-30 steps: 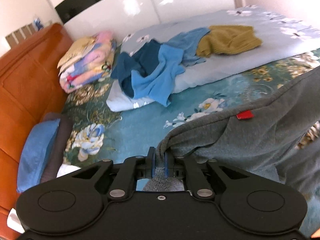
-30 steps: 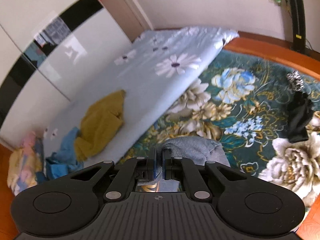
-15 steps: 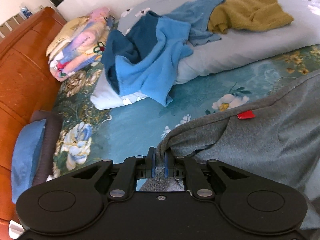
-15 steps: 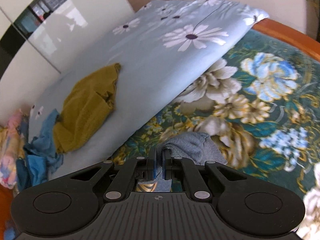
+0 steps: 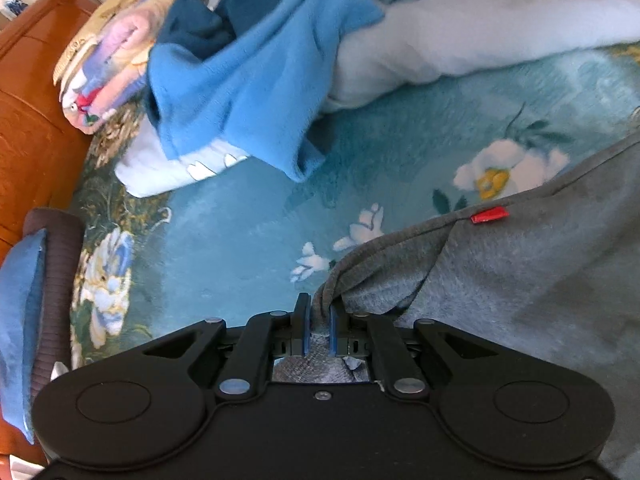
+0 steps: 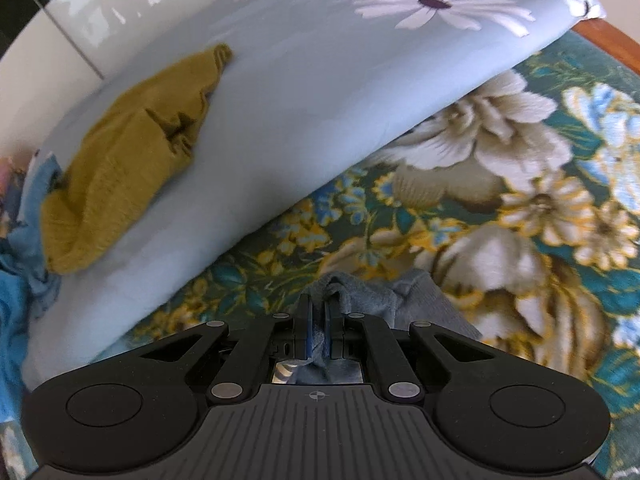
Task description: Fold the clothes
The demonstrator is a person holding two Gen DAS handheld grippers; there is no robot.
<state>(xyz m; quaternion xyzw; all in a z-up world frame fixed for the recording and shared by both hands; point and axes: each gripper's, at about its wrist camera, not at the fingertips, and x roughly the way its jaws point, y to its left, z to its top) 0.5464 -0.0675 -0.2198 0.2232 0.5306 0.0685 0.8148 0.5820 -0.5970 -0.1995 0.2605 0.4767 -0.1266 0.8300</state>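
The left gripper (image 5: 319, 322) is clamped on a bunched edge of the grey garment (image 5: 532, 280), with a wad of cloth squeezed between its blue pads. The right gripper (image 6: 317, 330) is likewise pinched on a fold of the same grey cloth, which humps up just ahead of its fingers. From the left tongs the garment runs away to the right and slightly forward, so its long axis probably lies across the space between the two hands, each hand holding one end or corner. Neither hand is nearer the cloth than the other; both already have it, and the coming move likely depends on keeping that span taut while it is carried forward and laid on the floral blanket (image 5: 248, 240). The left view shows the broad body of the garment, a seam and a small red tag (image 5: 489, 215), but not the right gripper. The right view shows only a small lump of grey (image 6: 384, 292) against the blanket, so how the rest hangs cannot be told there. It does show open blanket ahead, bounded by the pale quilt (image 6: 304, 80) with a mustard sweater (image 6: 128, 152) on it. The left view adds blue clothes (image 5: 248, 80) draped over the quilt's end and a folded stack (image 5: 108, 64) near the wooden headboard (image 5: 28, 92).
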